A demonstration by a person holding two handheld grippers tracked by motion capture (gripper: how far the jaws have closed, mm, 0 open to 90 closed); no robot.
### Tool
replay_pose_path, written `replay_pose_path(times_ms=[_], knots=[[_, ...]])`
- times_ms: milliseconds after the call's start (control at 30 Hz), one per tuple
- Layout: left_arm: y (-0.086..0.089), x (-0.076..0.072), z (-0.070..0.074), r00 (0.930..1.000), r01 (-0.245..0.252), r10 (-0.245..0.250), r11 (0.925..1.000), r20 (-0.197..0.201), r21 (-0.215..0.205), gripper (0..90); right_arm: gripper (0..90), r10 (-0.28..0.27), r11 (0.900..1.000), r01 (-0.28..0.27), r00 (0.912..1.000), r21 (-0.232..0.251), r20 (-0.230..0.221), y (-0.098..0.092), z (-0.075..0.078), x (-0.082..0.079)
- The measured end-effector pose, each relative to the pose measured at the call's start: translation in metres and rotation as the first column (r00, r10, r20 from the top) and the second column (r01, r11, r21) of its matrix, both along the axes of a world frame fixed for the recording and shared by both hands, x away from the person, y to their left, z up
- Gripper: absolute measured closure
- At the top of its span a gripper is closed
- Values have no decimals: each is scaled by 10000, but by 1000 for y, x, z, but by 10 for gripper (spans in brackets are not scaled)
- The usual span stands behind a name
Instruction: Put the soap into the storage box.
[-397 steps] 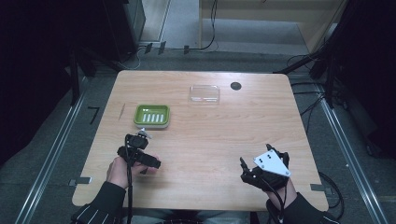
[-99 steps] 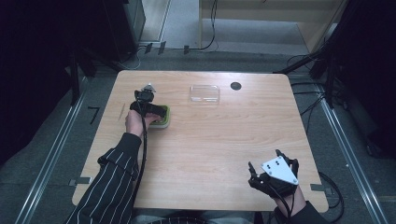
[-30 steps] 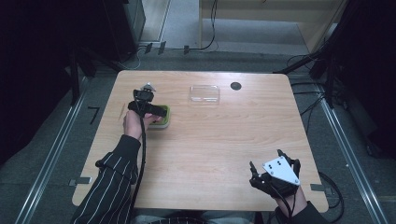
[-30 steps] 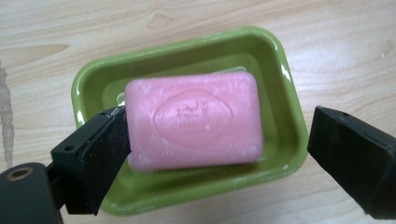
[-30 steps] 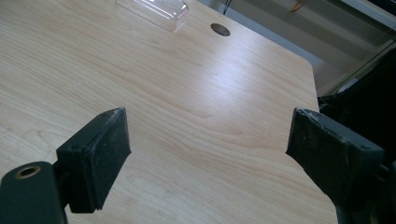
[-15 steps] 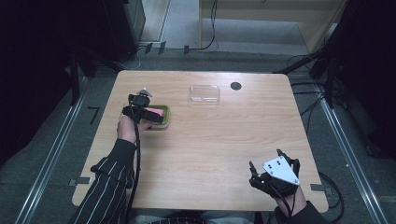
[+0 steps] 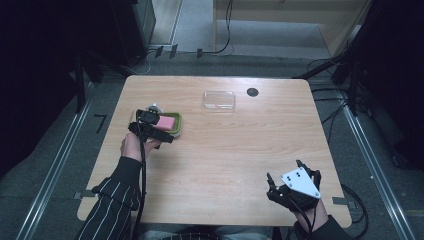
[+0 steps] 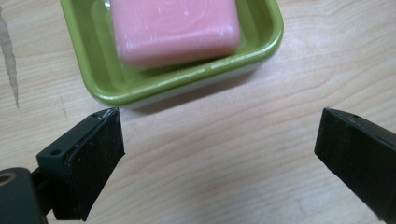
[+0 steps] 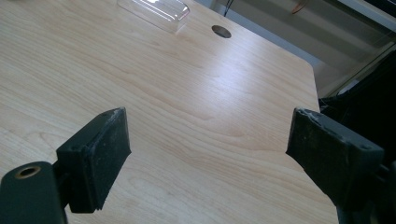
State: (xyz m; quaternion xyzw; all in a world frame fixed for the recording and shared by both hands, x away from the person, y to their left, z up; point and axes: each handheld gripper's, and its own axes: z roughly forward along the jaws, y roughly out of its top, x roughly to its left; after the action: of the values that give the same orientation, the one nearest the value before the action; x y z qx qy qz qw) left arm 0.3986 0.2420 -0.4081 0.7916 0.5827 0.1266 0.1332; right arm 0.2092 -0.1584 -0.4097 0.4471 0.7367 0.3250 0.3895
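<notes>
A pink bar of soap (image 7: 168,121) (image 8: 175,28) lies in a green soap dish (image 7: 176,126) (image 8: 187,81) at the table's left. My left gripper (image 7: 158,134) (image 8: 219,154) hovers just short of the dish's near rim, its jaws wide open with only bare wood between them. A hand with a striped sleeve holds it. My right gripper (image 7: 285,174) (image 9: 210,149) rests near the front right edge, open and empty, and faces the far side of the table.
A clear plastic lid (image 7: 218,100) (image 9: 154,9) lies at the far middle of the wooden table (image 7: 240,150). A small round cable hole (image 7: 252,92) (image 9: 221,31) sits to its right. Dark equipment and cables surround the table.
The dish, empty in the oldest frame, now holds the pink soap. My left gripper, over the dish a second ago, has drawn back toward the near side. The right gripper stays put.
</notes>
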Motion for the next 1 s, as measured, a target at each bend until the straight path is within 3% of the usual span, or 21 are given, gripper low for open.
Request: replay_pose_path(times_ms=[1000], knots=[[12, -71, -12, 9938, 894, -868, 9954, -692, 358, 18, 131, 27, 10000, -27, 10000, 8, 56, 0, 0, -1]])
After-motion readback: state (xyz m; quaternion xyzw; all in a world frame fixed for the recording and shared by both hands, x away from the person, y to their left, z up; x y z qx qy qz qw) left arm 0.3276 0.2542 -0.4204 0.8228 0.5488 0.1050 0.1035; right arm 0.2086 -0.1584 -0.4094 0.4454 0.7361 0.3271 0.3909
